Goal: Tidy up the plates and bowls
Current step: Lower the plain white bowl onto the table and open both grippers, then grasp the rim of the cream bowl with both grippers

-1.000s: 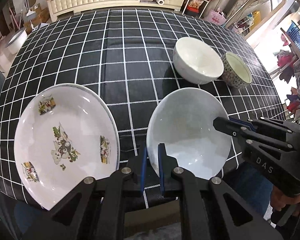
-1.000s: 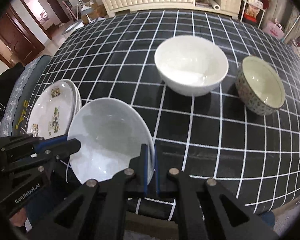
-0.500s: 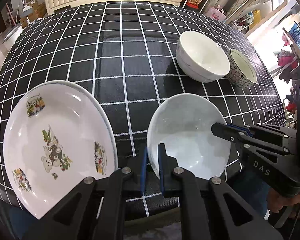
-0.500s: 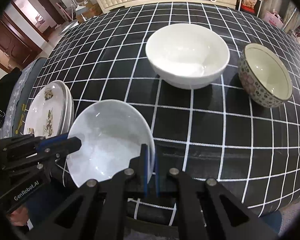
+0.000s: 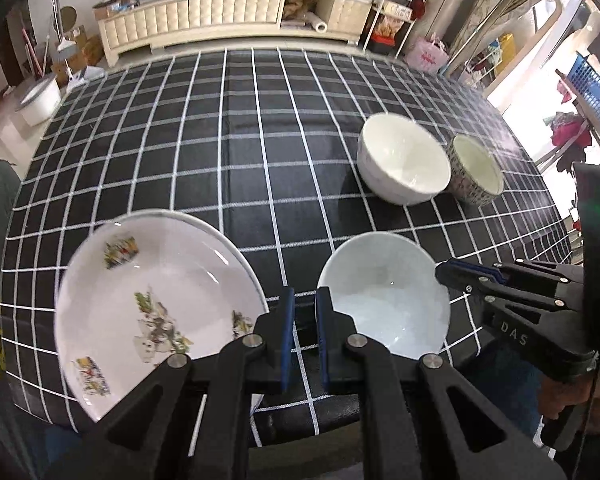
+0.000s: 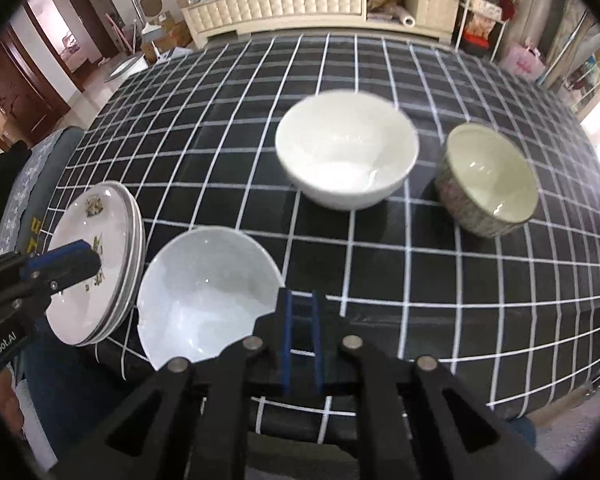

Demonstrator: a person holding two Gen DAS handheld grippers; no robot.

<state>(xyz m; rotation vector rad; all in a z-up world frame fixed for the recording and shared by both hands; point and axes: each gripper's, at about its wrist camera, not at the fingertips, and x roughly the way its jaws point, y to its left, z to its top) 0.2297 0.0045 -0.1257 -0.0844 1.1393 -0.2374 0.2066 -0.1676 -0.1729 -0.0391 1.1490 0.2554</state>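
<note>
While the bench (image 5: 260,140) has its checked cloth on, here's the layout left to right. Stack of printed plates (image 5: 152,300) at the near left edge. Left tongs (image 5: 302,320) hang over the gap between the plates and the shallow bowl (image 5: 384,296), pads pressed almost together with only cloth showing between them. The shallow bowl is just beside the plates, at the near edge. Right tongs (image 6: 300,320) are at its right rim, jaws parting, nothing between the pads. Further back right, a deep white bowl (image 5: 404,164) and a patterned bowl (image 5: 476,172) stand upright, close side by side.
</note>
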